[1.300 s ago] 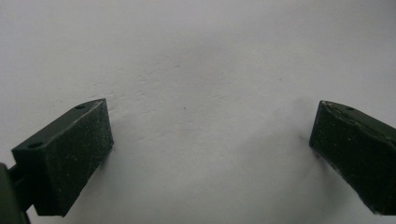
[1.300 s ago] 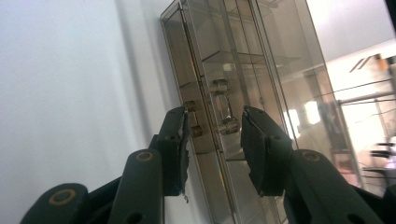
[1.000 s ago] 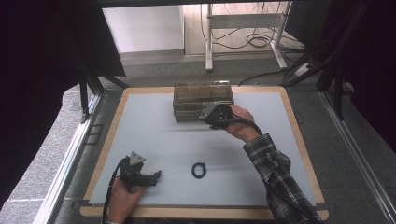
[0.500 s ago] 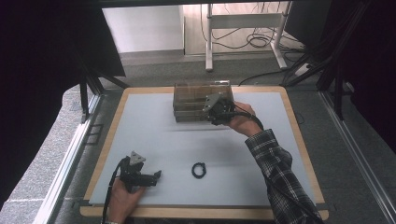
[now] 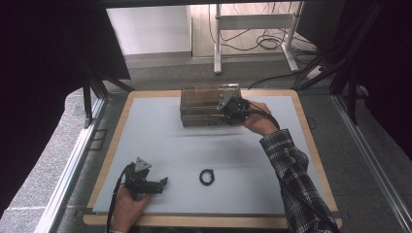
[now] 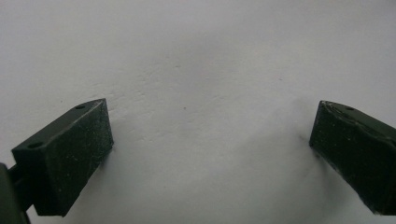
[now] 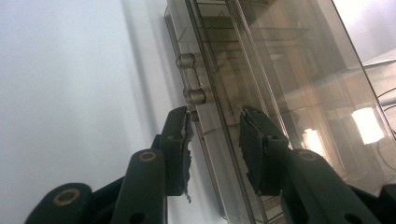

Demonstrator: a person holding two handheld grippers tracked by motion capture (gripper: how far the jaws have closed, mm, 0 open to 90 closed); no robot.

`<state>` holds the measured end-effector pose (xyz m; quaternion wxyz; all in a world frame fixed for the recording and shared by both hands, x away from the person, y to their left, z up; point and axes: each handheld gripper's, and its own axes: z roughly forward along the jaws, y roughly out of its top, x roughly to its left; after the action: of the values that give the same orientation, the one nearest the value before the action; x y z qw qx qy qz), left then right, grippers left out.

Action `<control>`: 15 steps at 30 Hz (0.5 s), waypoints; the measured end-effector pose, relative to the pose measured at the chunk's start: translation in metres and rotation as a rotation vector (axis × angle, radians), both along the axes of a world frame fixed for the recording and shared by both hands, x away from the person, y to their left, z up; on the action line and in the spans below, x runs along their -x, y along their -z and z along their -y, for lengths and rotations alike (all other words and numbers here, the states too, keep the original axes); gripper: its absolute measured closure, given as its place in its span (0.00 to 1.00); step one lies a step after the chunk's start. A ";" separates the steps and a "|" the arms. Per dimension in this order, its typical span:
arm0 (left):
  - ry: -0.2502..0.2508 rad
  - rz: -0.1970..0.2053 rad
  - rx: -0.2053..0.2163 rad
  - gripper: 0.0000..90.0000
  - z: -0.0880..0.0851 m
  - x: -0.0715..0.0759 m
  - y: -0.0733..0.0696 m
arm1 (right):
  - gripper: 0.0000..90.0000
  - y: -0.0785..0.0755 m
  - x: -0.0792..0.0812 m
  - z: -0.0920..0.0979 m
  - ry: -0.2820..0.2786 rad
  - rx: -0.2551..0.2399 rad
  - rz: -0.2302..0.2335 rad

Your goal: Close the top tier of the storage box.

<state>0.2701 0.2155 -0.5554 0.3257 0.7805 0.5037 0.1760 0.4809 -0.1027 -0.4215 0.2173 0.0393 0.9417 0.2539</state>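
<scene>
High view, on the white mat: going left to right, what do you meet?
Left gripper resting near the front edge → small black ring lying loose → right gripper at the right end of the clear plastic box, which sits toward the far edge.

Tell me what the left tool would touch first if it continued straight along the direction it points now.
Probably the black ring lying flat on the white table mat; the left tool points roughly toward it, jaws open, though it may pass just beside it.

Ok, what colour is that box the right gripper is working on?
The box is clear with a smoky brown tint, best seen in the right gripper view.
</scene>
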 end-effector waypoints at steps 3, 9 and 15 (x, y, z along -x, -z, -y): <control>0.000 0.000 0.000 0.00 0.000 0.000 0.000 | 0.72 -0.001 -0.003 0.003 -0.005 0.003 -0.007; 0.000 0.000 0.000 0.00 0.000 0.000 0.000 | 0.74 -0.002 -0.011 0.008 -0.023 0.024 -0.022; 0.000 0.000 -0.001 0.00 0.000 0.000 0.000 | 0.77 0.000 -0.019 0.012 -0.034 0.033 -0.056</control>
<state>0.2702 0.2155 -0.5554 0.3252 0.7807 0.5037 0.1763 0.4997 -0.1145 -0.4220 0.1873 0.0268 0.9519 0.2410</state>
